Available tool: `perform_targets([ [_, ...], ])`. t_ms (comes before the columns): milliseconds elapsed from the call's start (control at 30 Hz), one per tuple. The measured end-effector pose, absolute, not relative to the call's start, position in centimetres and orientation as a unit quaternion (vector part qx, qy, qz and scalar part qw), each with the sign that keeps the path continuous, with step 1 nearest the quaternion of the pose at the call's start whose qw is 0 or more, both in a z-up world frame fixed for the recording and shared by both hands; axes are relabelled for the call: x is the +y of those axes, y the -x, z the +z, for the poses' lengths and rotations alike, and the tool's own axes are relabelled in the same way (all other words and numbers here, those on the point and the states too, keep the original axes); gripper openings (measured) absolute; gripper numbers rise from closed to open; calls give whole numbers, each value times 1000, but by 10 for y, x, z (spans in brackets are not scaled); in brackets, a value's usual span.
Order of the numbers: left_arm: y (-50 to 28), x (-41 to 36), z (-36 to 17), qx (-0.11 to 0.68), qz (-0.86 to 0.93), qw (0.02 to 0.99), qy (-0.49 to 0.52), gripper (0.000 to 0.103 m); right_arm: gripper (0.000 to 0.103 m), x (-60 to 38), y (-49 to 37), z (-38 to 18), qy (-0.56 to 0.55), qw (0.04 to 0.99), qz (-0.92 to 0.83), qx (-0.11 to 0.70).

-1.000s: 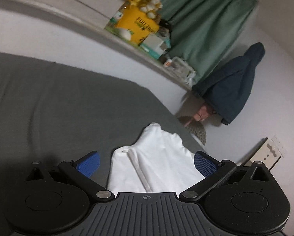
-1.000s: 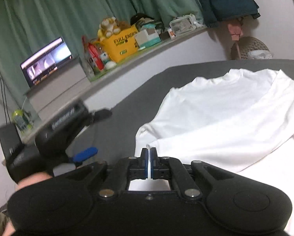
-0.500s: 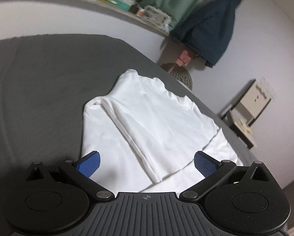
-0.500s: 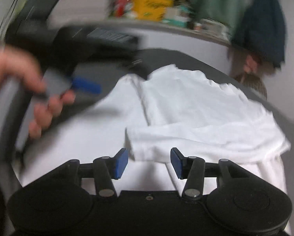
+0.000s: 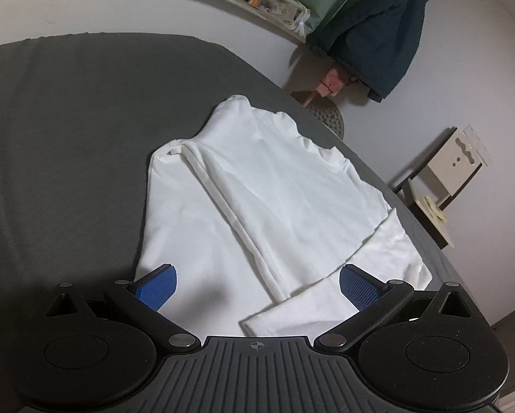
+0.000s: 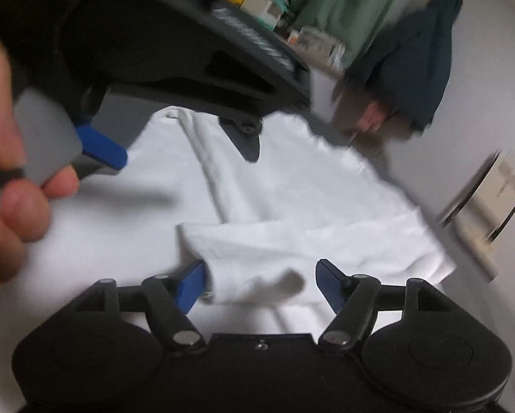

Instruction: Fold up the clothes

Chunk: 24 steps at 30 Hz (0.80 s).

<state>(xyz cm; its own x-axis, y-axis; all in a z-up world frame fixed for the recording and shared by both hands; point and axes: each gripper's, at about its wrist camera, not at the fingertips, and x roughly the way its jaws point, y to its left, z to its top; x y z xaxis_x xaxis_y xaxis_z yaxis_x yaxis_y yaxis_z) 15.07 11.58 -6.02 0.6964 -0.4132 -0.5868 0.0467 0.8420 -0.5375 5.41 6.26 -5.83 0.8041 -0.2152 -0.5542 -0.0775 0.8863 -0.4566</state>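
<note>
Right wrist view: right gripper (image 6: 259, 284) jaws, clenched on the sleeve (image 6: 291, 241) a second ago, now released. Sleeve lies across the shirt (image 5: 257, 189) on the bed (image 5: 68, 120). Left gripper (image 5: 257, 285) jaws spread, empty. Sleeve fold looks placed.

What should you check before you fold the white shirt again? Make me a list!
1. Left gripper open and holding nothing: ok.
2. Right gripper open, nothing pinched: ok.
3. White shirt lying flat on the grey bed: ok.
4. Sleeve folded across the shirt: ok.
5. Grippers clear of each other: cannot tell; the left one fills much of the right camera's blurry view.
6. Shirt's near hem neat: cannot tell, the grippers hide it.
</note>
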Motion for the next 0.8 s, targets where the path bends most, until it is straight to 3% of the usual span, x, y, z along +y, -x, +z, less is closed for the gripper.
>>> perform_targets([
  [33,-151,115,-60,368,-132,886,249,103,36,61,-56,-58,234,920,-33,312],
  [100,-151,113,-59,369,-136,885,249,103,24,53,-54,-52,205,927,-28,314],
  [300,-148,105,-54,379,-172,874,250,103,23,35,-35,-24,156,942,-16,297],
  [433,-144,100,-55,396,-209,852,270,103,12,31,-28,-18,143,943,3,299],
  [567,-145,96,-64,404,-227,833,301,103,7,37,-30,-25,162,937,24,308],
  [700,-145,94,-70,412,-214,831,307,103,8,43,-31,-32,182,930,44,316],
  [800,-146,97,-70,411,-202,832,314,103,20,47,-33,-37,197,924,59,322],
])
